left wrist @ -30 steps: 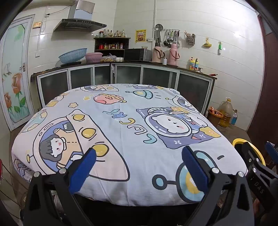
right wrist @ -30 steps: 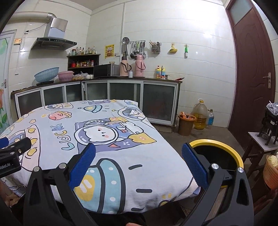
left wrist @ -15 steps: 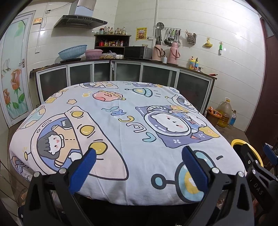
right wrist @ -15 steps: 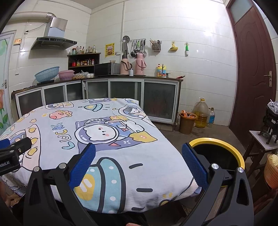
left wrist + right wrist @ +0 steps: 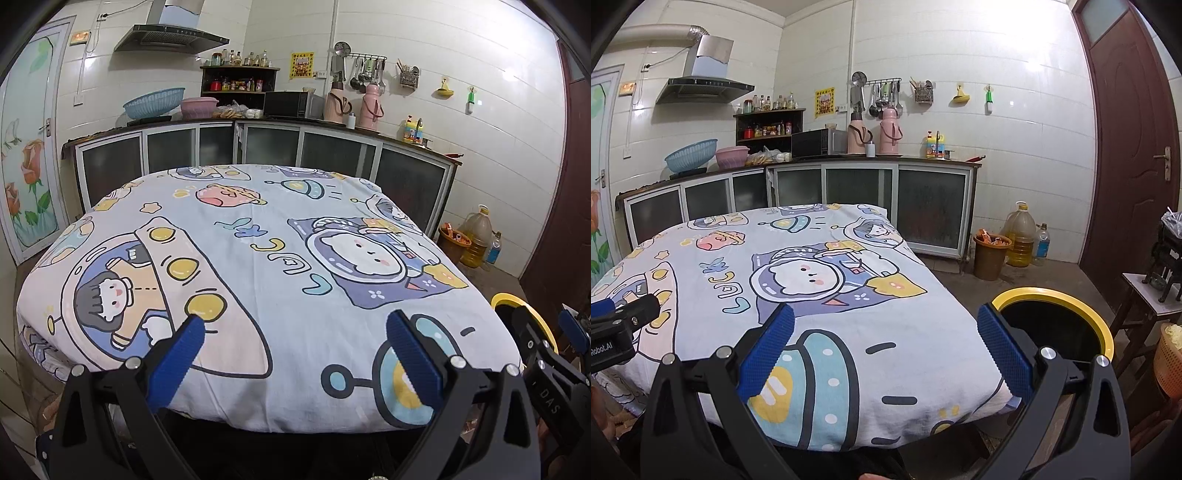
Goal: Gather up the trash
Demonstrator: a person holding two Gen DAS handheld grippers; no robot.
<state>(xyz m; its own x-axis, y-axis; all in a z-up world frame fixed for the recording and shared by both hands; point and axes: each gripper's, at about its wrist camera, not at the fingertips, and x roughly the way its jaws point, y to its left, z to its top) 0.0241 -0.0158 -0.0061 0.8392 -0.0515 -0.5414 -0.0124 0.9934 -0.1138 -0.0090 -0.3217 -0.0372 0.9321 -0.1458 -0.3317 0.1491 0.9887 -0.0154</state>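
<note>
Left wrist view shows your left gripper (image 5: pixel 291 354) with its 2 blue-padded fingers (image 5: pixel 177 358) spread wide and nothing between them, poised over the near edge of the table. Your right gripper (image 5: pixel 884 350) is equally agape and empty; its tip also shows at the right edge of the left view, and the left tool's tip shows at the left edge of the right view. No loose trash can be made out on the cloth in either view. The bin (image 5: pixel 1067 325) stands on the floor just beside the table's right side, black inside with a yellow rim, upright with its round mouth facing up; your right finger crosses its near edge. In the left view only a sliver of that bin (image 5: pixel 504 297) shows past the table corner. The table carries a pale cartoon-print cloth (image 5: pixel 258 266) that drapes over its edges. Beyond it, glass-fronted cabinets (image 5: pixel 860 188) run along white tiled walls, with a microwave (image 5: pixel 818 142), 2 pink flasks (image 5: pixel 890 134) and a range hood (image 5: pixel 170 37). A brown bucket (image 5: pixel 991 256) and an oil jug (image 5: pixel 1019 236) sit near a dark door (image 5: pixel 1134 147).
</note>
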